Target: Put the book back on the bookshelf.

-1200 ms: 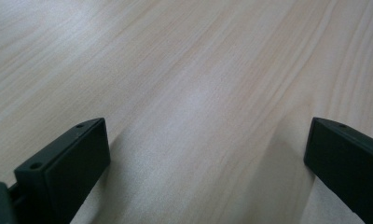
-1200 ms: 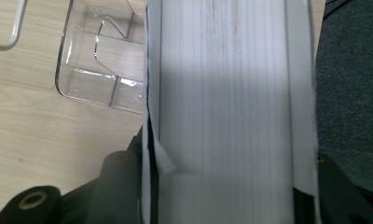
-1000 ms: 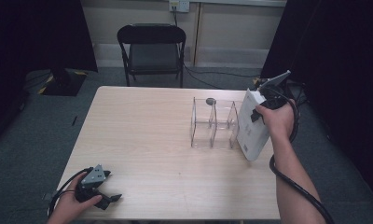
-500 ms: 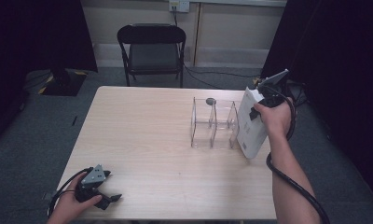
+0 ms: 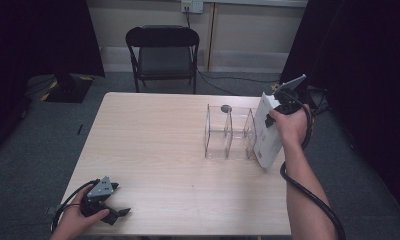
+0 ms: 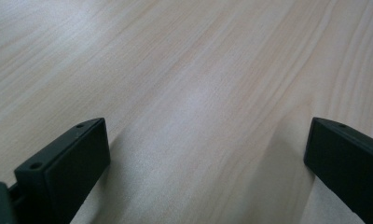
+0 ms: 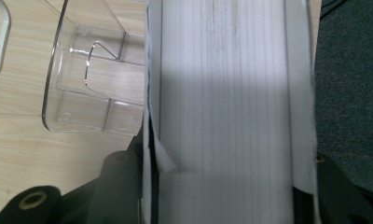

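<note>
My right gripper [image 5: 274, 112] is shut on a thick white book [image 5: 266, 131], held upright at the table's right edge, just right of a clear plastic divider rack [image 5: 229, 132]. In the right gripper view the book's page edges [image 7: 229, 93] fill the space between my two black jaws, and the clear rack [image 7: 91, 74] lies to its left. My left gripper [image 5: 119, 212] rests on the table near the front left corner, open. In the left gripper view its fingers [image 6: 63, 168] stand wide apart over bare wood, nothing between them.
A light wooden table [image 5: 153, 145] carries the rack. A small dark round object [image 5: 226, 108] lies behind the rack. A black folding chair [image 5: 163, 52] stands beyond the far edge. Dark curtains hang on both sides, with grey carpet around.
The right hand has shifted the book slightly toward the rack and a little straighter. The left gripper has not moved.
</note>
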A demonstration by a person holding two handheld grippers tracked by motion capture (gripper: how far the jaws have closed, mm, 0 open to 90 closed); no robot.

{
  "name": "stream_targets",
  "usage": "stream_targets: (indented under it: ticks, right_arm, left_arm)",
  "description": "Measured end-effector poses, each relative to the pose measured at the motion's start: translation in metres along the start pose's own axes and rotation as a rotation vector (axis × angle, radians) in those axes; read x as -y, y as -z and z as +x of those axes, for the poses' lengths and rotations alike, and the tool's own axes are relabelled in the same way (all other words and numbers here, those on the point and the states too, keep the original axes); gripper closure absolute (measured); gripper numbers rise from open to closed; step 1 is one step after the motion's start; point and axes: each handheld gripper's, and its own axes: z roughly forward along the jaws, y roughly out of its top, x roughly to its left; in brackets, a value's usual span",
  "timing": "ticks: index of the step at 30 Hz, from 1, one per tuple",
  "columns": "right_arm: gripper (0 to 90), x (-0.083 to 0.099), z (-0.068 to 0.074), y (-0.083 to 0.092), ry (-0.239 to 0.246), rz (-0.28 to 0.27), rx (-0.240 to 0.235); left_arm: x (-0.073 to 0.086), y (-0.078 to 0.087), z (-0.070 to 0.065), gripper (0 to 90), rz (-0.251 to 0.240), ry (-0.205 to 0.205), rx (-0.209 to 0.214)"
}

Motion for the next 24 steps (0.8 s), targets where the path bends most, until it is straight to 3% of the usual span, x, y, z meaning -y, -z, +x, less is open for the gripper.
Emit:
stream_targets:
  ticks: [24]
  right_arm:
    - [53.1,-0.012,0.006,-0.013,-0.008,-0.029,0.019]
  left_arm:
    - [0.000,0.000,0.000,0.0,-0.001,0.000,0.001]
